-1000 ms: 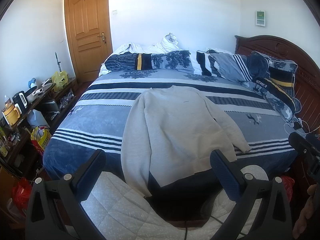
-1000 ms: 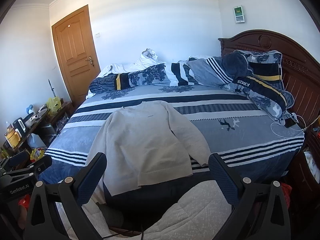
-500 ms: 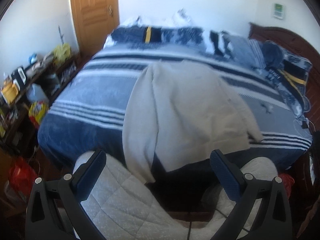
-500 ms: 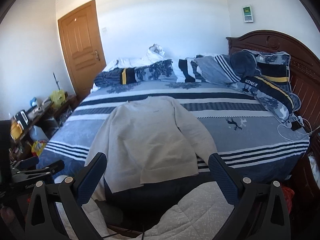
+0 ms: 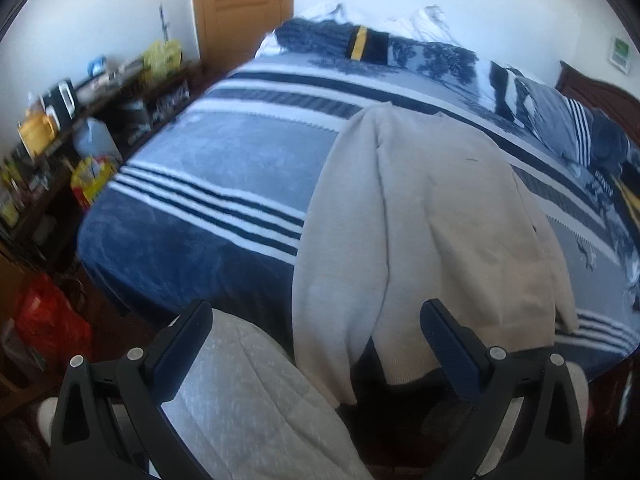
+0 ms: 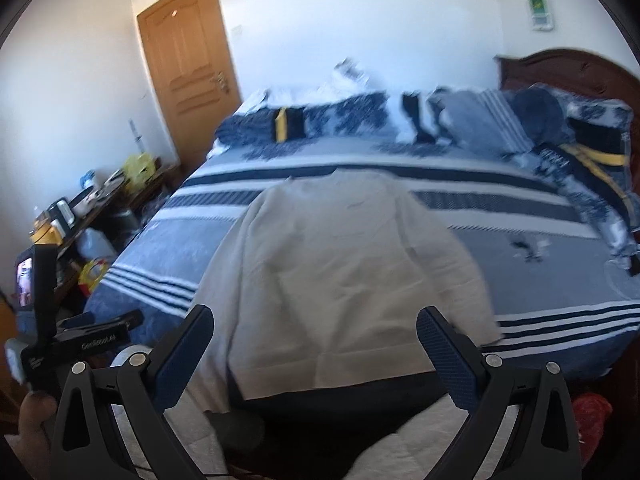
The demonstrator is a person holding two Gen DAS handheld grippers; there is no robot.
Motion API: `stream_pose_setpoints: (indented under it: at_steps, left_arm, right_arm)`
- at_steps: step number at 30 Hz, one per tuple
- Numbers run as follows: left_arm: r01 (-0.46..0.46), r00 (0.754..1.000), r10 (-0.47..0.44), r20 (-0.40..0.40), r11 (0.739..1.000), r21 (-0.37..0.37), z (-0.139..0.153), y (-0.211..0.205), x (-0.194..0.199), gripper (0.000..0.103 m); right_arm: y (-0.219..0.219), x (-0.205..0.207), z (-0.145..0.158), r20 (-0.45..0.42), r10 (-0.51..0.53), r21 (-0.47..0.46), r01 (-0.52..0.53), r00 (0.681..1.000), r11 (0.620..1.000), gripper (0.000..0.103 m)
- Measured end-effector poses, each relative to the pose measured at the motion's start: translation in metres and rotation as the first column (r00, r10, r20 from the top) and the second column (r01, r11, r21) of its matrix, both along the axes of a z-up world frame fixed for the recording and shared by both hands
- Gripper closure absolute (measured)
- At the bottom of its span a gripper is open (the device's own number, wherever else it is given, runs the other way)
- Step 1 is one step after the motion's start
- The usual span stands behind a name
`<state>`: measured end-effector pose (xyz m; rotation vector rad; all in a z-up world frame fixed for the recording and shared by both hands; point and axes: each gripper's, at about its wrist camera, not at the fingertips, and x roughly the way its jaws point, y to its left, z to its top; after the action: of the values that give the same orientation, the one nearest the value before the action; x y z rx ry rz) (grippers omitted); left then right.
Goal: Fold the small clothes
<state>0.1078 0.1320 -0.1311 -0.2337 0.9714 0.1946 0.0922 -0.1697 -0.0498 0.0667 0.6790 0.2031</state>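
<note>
A cream long-sleeved sweater (image 5: 440, 216) lies flat on the blue striped bed, neck away from me, hem and left sleeve hanging over the near bed edge. It also shows in the right wrist view (image 6: 340, 264). My left gripper (image 5: 316, 344) is open and empty, just above the hanging left sleeve and hem. My right gripper (image 6: 314, 348) is open and empty, just in front of the sweater's hem. The left gripper's body (image 6: 80, 340) shows at the left of the right wrist view.
The bed (image 5: 224, 168) has a dark wooden headboard (image 6: 568, 68) at the right and piled pillows and bedding (image 6: 480, 120) along the far side. A cluttered low shelf (image 5: 60, 128) and a red bag (image 5: 44, 320) stand at the left. A wooden door (image 6: 188, 64) is behind. My quilted trousers (image 5: 248, 400) are below.
Both grippers have moved forward and down toward the bed's near edge and the sweater's hem. The left gripper has tilted down and swung left. Both stay open.
</note>
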Motion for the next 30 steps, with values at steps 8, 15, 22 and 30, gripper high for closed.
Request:
stream_pose_setpoints:
  at_steps: [8, 15, 22, 30]
  left_arm:
    - [-0.072, 0.993, 0.060, -0.097, 0.989, -0.128, -0.047, 0.057, 0.030, 0.000]
    - [-0.072, 0.979, 0.006, -0.204, 0.946, -0.317, -0.115, 0.076, 0.069, 0.007]
    - [-0.049, 0.968, -0.042, -0.247, 0.936, -0.349, -0.158, 0.072, 0.085, 0.029]
    - [-0.033, 0.954, -0.114, -0.277, 0.881, -0.473, -0.180, 0.081, 0.094, 0.074]
  right_arm:
    - [0.035, 0.053, -0.037, -0.152, 0.113, 0.050, -0.106, 0.982, 0.993, 0.000]
    - [0.086, 0.118, -0.056, -0.248, 0.245, 0.101, -0.226, 0.937, 0.969, 0.013]
    - [0.167, 0.206, -0.103, -0.390, 0.353, 0.107, -0.339, 0.850, 0.935, 0.025]
    - [0.255, 0.271, -0.197, -0.631, 0.372, 0.127, -0.383, 0.680, 0.915, 0.037]
